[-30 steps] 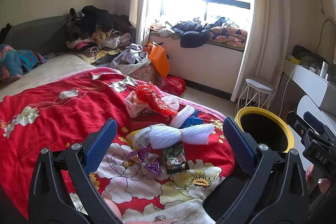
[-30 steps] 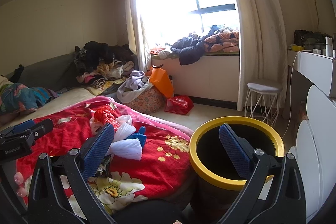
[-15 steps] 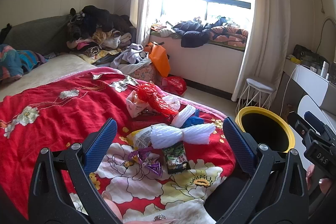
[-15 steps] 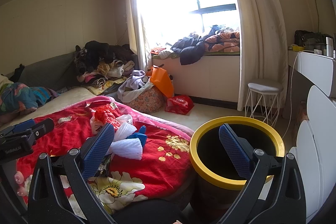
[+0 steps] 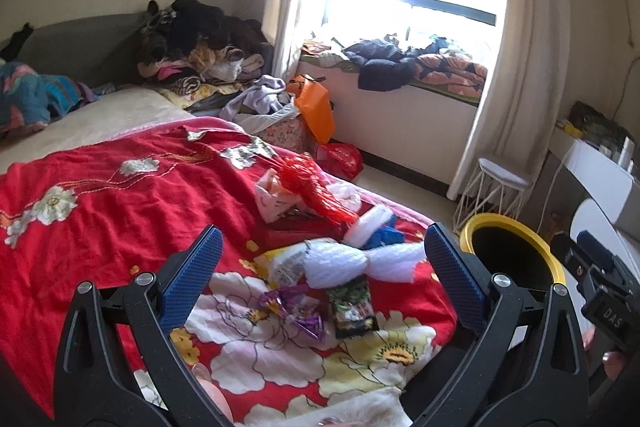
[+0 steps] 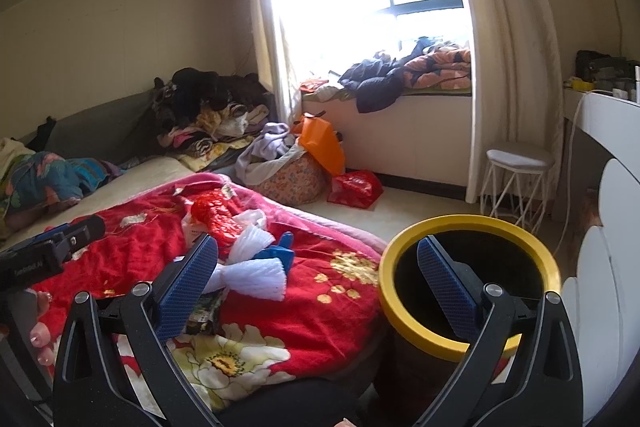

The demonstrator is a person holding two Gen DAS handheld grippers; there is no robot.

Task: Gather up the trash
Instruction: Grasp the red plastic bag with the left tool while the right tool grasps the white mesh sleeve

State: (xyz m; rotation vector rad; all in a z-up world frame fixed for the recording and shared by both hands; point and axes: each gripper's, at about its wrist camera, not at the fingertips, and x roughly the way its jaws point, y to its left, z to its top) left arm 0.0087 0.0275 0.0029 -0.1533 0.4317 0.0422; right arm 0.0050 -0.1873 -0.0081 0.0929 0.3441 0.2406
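While my left gripper hangs over the red floral blanket, its blue-padded fingers stand spread wide with nothing between them. Framed in that gap is the trash. A white foam net sleeve lies nearest the middle, with a yellowish wrapper touching it at its 9 o'clock. At its 6 o'clock sits a dark green snack packet, and a crumpled purple wrapper lies just beside that packet at its 9 o'clock. Farther up the blanket, toward 12 o'clock, I see a red mesh bag draped over a white plastic bag, plus a second white foam piece against something blue that I cannot identify.

My right gripper is likewise splayed fully and grips nothing. Its left finger overlaps the blanket's edge near the foam sleeve; its right finger sits in front of the dark mouth of the yellow-rimmed trash bin, which stands on the floor touching the bed's corner. From the left wrist view the bin lies at 3 o'clock of the trash pile. A white stool stands beyond the bin at its 12 o'clock, by the curtain.
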